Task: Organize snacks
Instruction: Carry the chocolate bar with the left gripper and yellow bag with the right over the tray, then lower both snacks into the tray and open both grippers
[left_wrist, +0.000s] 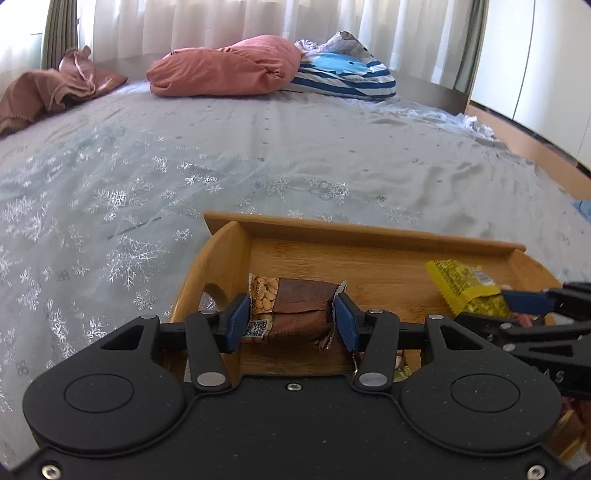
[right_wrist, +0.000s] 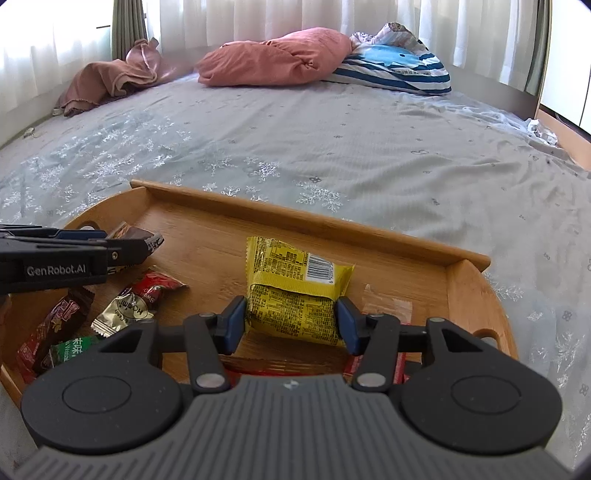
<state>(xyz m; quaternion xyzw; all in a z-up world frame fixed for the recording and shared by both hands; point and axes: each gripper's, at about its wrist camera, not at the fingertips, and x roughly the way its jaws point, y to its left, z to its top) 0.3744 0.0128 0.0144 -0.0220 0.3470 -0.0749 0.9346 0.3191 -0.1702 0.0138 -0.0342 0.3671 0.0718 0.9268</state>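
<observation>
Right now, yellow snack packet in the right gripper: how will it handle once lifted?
Likely light: the yellow packet is a small, flat pouch. Its crimped far end with the barcode overhangs the right gripper and may flop or bend. The glossy, crinkled film looks slippery, so it could slide between the pads above the wooden tray.

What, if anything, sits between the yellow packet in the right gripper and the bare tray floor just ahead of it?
Nothing visible. The right gripper is shut on the yellow packet, and the wooden tray floor ahead of it is bare. A clear wrapper lies to its right, loose candies to its left.
</observation>
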